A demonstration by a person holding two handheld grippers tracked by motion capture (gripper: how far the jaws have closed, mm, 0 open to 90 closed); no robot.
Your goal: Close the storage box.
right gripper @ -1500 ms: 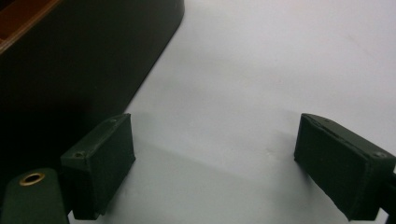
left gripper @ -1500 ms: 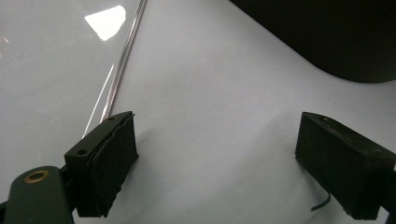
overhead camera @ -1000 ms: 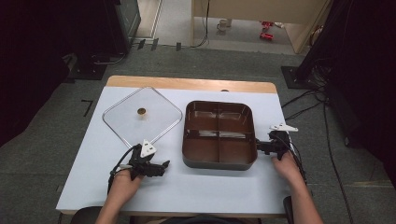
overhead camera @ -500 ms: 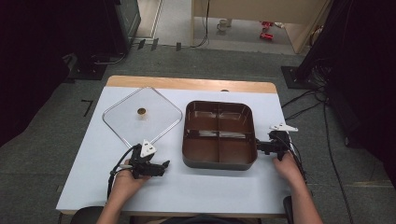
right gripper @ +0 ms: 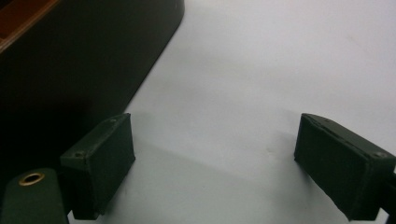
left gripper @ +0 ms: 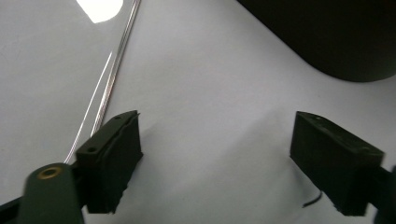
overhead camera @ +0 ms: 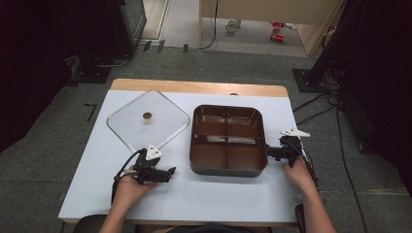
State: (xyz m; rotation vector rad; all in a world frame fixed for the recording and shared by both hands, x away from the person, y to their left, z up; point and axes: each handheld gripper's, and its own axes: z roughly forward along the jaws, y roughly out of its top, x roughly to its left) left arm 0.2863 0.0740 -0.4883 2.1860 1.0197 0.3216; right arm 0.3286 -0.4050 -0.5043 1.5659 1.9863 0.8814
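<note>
So the brown tray (overhead camera: 228,141) with four compartments sits roughly in the middle of the white table (overhead camera: 204,194), and the clear square lid (overhead camera: 148,121) with its little gold knob (overhead camera: 146,115) lies flat at about 9 o'clock from it, turned like a diamond, just beside the tray but not touching.

The left gripper (overhead camera: 167,174) rests on the table at around 7 o'clock from the tray, right by the lid's near corner. Its jaws have just been closing a bit, but they stand well apart with bare table between them, holding nothing. In the left gripper view the lid's metal rim (left gripper: 112,79) runs up at 11 o'clock from the left jaw, and the tray's dark corner (left gripper: 327,37) sits up at 1 o'clock.

The right gripper (overhead camera: 270,152) sits at 3 o'clock from the tray, right against its near right corner. From its own view the jaws gape wide and empty, with the tray wall (right gripper: 84,60) off at 10 o'clock, just beside the left jaw
</note>
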